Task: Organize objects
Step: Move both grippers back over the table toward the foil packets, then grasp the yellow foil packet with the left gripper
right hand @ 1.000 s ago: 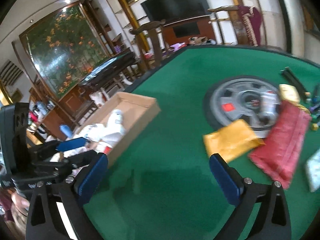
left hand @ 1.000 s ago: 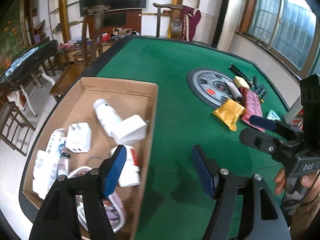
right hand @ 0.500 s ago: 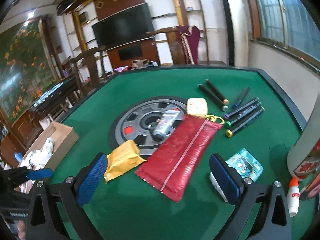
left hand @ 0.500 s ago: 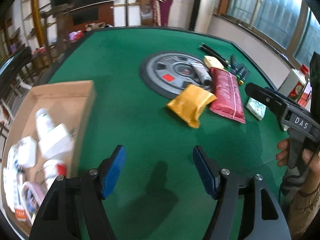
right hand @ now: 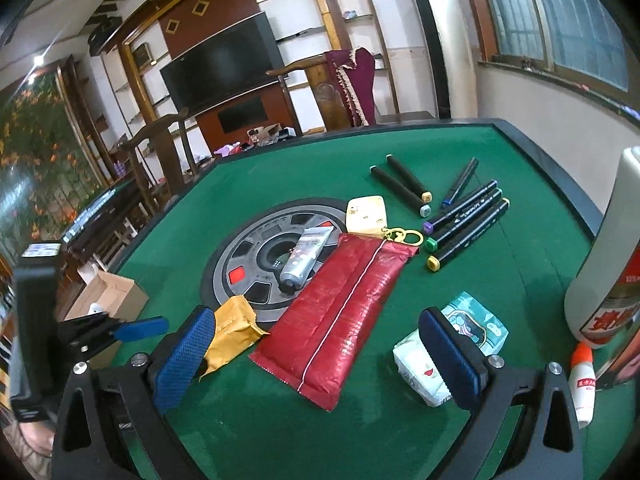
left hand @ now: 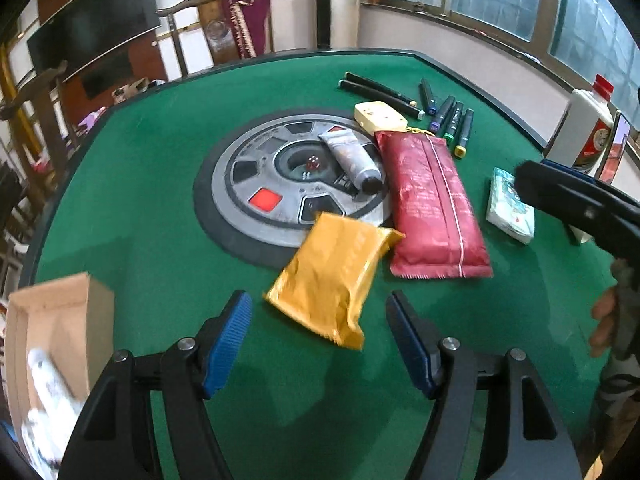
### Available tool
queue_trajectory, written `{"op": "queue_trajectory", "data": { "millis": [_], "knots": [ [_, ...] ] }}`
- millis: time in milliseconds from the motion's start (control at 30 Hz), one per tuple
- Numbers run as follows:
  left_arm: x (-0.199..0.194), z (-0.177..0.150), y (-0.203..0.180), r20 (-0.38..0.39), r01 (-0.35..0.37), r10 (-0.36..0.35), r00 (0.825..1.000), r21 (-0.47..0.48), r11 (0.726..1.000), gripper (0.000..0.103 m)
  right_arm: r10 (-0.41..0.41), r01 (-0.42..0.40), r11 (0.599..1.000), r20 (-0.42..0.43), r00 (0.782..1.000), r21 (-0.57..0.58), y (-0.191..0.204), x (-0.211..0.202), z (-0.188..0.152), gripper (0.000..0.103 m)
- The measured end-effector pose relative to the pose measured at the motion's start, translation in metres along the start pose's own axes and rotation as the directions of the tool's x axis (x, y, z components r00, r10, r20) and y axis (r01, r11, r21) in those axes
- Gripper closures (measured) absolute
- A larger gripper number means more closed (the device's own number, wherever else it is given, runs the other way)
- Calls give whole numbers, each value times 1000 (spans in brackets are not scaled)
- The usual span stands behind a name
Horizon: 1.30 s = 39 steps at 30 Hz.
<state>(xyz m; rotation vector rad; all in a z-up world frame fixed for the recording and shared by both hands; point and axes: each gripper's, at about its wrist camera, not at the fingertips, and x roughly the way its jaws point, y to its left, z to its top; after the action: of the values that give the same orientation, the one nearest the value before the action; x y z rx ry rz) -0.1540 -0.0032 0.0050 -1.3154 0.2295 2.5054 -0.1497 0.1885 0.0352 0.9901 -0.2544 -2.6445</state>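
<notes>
Green tabletop (left hand: 152, 184) w/ dark raised rim; bare felt runs from centre out to 9 o'clock in the left wrist view. Grey round disc (left hand: 256, 184) sits mid-table. Cardboard box (left hand: 60, 312) at 8 o'clock by the near-left edge, open-topped, holding white bottles/packs, blurred, can't tell more. White bottle w/ red cap (left hand: 584, 128) stands at 2 o'clock close to the rim.

Red pouch (left hand: 432, 204) lies flat, touching the disc's right edge. Yellow packet (left hand: 336, 280) overlaps the disc's near edge, just beside the red pouch. White-teal tissue pack (right hand: 452, 344) lies at 3 o'clock of the pouch, apart from it. Grey tube (left hand: 354, 158) rests on the disc. Cream case (left hand: 378, 116) at the pouch's 12 o'clock end. Markers (right hand: 464, 220) fan out at 1 o'clock, near the far rim. Small glue bottle (right hand: 582, 382) beside the white bottle.

Left hand-held gripper (left hand: 320, 340) released, jaws wide, empty, the yellow packet's near end between its tips. Right hand-held gripper (right hand: 316, 352) also spread wide, empty, straddling the red pouch's near end.
</notes>
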Motion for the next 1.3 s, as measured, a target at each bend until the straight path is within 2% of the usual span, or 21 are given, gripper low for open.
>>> {"op": "queue_trajectory", "data": {
  "millis": [67,267,467,533,567,633,700,800,933,1033,1200,1300],
  "knots": [
    [8,4,2,-9,-3,3,1000,5,1000,34,11,-11,1000,-3,1000,18,-2,0,1,0],
    [36,13,-2,-68,83,-81,994,26,996,34,16,-16,1000,-6,1000,23,-2,0,0,0],
    [47,18,-8,-56,61,-60,997,22,998,34,3,-3,1000,-13,1000,15,-2,3,-2,0],
    [45,16,-7,-44,44,-43,998,16,999,42,-5,6,1000,-17,1000,23,-4,4,-2,0],
    [45,16,-7,-40,33,-32,999,10,999,54,-11,12,1000,-18,1000,28,-5,4,-2,0],
    [41,13,-3,-45,48,-49,998,-26,999,58,-25,26,999,-22,999,42,-8,5,-3,0],
    [36,7,0,-55,59,-62,997,-61,996,60,-33,35,998,-29,999,58,-13,7,-3,0],
    [23,-10,-4,-75,33,-40,996,-87,996,60,-31,34,996,-42,999,85,-20,9,-3,0],
    [6,-36,-7,-91,-12,2,996,-112,994,59,-28,32,998,-64,998,56,-15,13,-4,0],
    [-5,-52,-3,-71,-9,1,997,-119,993,59,-2,5,1000,-103,995,29,-5,24,-2,2],
    [-7,-57,1,-43,4,-9,999,-116,993,59,-65,69,997,-171,983,21,5,57,7,5],
    [-6,-57,-2,-38,-14,10,999,-106,994,59,-165,176,984,-224,961,32,3,81,13,6]
  ]
}}
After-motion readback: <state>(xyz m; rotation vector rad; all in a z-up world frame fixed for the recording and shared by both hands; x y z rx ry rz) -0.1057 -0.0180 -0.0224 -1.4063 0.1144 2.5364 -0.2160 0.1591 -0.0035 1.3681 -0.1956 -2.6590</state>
